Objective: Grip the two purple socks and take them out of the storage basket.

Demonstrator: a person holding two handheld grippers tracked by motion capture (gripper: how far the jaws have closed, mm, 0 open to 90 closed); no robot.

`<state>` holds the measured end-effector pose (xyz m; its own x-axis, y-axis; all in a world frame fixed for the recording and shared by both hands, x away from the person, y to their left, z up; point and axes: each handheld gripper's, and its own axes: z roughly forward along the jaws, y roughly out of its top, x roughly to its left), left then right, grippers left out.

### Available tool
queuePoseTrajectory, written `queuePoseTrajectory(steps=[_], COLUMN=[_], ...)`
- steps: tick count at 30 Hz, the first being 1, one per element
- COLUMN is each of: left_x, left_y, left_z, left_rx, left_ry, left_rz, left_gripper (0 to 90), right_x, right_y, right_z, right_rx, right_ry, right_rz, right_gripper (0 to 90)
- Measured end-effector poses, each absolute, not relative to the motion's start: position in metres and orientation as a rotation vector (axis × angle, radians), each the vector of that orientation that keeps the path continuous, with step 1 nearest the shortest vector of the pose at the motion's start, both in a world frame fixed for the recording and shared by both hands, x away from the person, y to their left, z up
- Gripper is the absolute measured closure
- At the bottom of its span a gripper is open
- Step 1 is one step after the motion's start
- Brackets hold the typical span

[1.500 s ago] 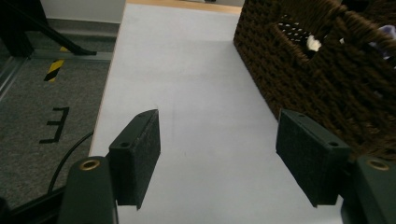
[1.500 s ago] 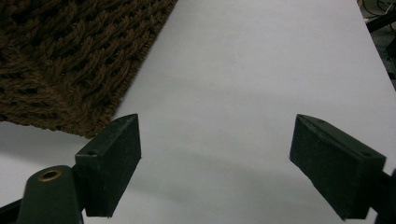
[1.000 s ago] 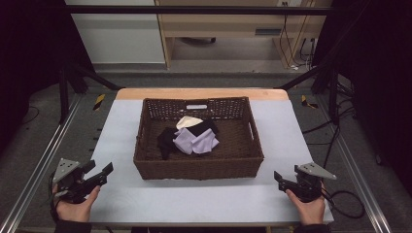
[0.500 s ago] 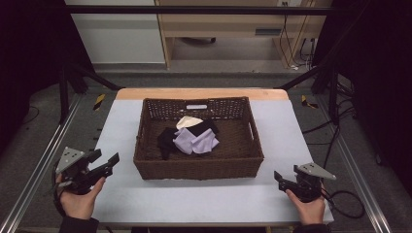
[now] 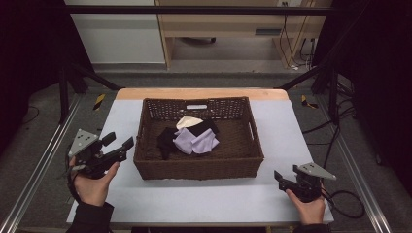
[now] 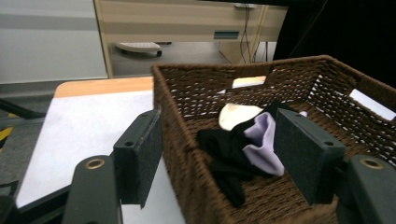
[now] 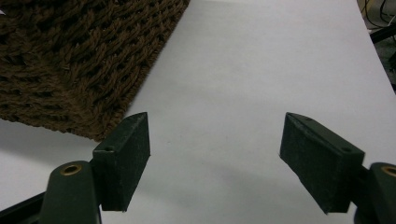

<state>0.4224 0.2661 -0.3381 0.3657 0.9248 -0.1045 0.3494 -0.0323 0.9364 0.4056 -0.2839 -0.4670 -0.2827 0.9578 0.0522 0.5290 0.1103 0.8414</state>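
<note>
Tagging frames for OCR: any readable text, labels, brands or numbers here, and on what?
No readable text.
White tag on the far wall of the wicker basket: too small and blurred to tell whether it bears print.
Pale plate on the wooden furniture behind the table: blurred, unreadable.

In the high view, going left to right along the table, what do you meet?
Left gripper → wicker basket → black cloth → lilac cloth → right gripper, resting at the table's front right.
</note>
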Motion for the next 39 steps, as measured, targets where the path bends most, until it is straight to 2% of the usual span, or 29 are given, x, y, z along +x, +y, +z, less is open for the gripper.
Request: queuePoseTrajectory(steps=[25, 39], left_x=[0.488, 0.532], left_y=[0.195, 0.166], left_z=[-0.325, -0.352], left_rx=[1.662, 1.766], left_ry=[1.105, 1.153], left_rz=[0.681, 0.663], left_gripper=[35.1, 35.0], right_x=[0.41, 0.41], right_y=[-0.283, -0.284], right_z=[-0.468, -0.468], right_rx=[1.425, 1.418], right_ry=[1.867, 1.861], right_rz=[1.068, 1.056], right_gripper=[25.2, 25.5])
